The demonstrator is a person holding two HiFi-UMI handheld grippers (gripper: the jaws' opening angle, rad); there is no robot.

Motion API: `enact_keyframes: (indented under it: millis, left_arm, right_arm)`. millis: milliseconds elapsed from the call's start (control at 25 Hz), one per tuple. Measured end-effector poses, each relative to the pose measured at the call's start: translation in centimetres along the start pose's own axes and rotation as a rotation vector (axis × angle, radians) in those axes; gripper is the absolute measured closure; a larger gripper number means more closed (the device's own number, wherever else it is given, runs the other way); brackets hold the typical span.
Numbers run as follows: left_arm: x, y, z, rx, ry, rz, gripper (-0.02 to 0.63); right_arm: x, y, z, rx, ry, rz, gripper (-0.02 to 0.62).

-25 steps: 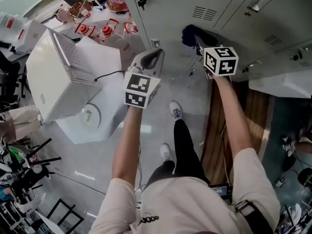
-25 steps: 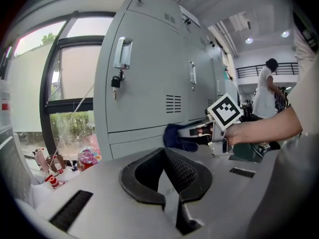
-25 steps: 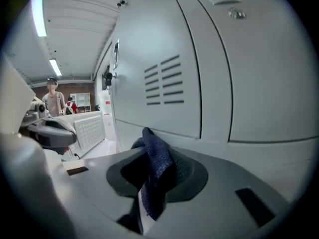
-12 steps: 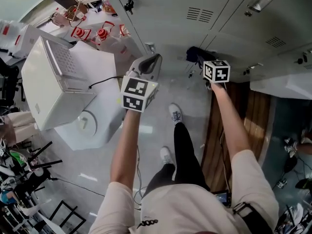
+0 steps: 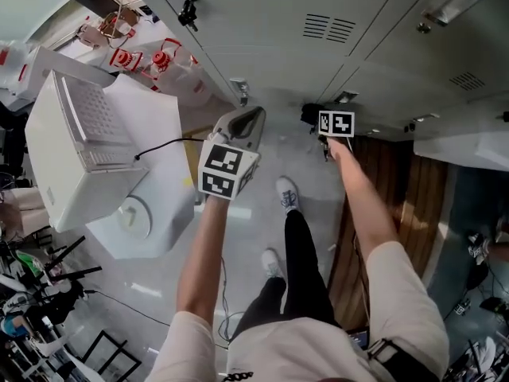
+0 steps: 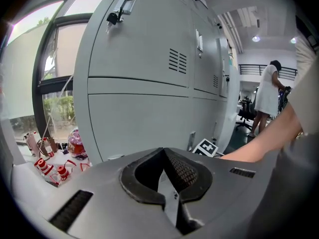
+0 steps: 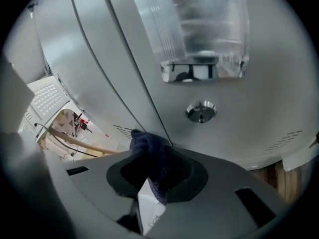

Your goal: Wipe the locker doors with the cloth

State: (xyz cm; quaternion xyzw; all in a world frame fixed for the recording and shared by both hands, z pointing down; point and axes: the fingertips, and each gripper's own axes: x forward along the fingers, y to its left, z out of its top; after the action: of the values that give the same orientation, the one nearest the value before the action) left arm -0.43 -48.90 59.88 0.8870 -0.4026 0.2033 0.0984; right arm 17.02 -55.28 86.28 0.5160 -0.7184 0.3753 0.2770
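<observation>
Grey locker doors [image 5: 262,22] fill the top of the head view. My right gripper [image 5: 322,122] is stretched low towards them, shut on a dark blue cloth [image 5: 311,114]. In the right gripper view the cloth [image 7: 150,156] bunches between the jaws and its tip lies against the seam between two doors, below a round lock [image 7: 201,111] and a clear handle [image 7: 202,34]. My left gripper [image 5: 243,122] hangs left of it, short of the doors. In the left gripper view my left gripper [image 6: 167,176] is shut with nothing in it, facing the locker doors [image 6: 139,83].
A white boxy machine [image 5: 75,150] with a black cable stands at the left, beside a table with red items [image 5: 147,54]. Keys [image 5: 188,10] hang from one locker lock. Wooden flooring [image 5: 406,189] runs at the right. My shoes [image 5: 286,191] are below. A person [image 6: 268,96] stands far off.
My right gripper has travelled down the locker face with the cloth, further from my head. The left gripper has stayed about where it was.
</observation>
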Motion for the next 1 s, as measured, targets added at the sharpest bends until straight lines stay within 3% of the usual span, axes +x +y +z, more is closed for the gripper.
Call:
enact_keyframes:
  millis: [160,320,520,760,880,1000]
  left_arm:
    - [0.1,0.3,-0.6,-0.003,0.012,0.007,0.588]
    - [-0.9,-0.5,1.5,-0.014,-0.014,0.003,0.588]
    - [-3.8,-2.4,6.1,0.032,-0.066,-0.007,0.588]
    - [-9.0,-5.1,11.1,0.111,-0.12,-0.006,0.588]
    - [-12.9,-6.3,12.4,0.14,-0.139,0.012,0.588]
    - [-16.5,-7.4,13.2,0.146,-0.158,0.033,0.588]
  right_arm:
    - [-1.2,0.2,1.3,-0.013,-0.046,0.016,0.537]
    - [-6.1,1.6,4.6,-0.044,-0.144,0.072,0.537]
    - [-15.2,5.0,10.9,-0.049,-0.338,0.165,0.538]
    - [-26.1,9.1,18.0,-0.082,-0.564,0.174,0.54]
    - [-30.4,12.1,20.7,-0.137,-0.649,0.181,0.54]
    - [-34.9,14.8,20.8,-0.248,-0.684,0.171,0.54]
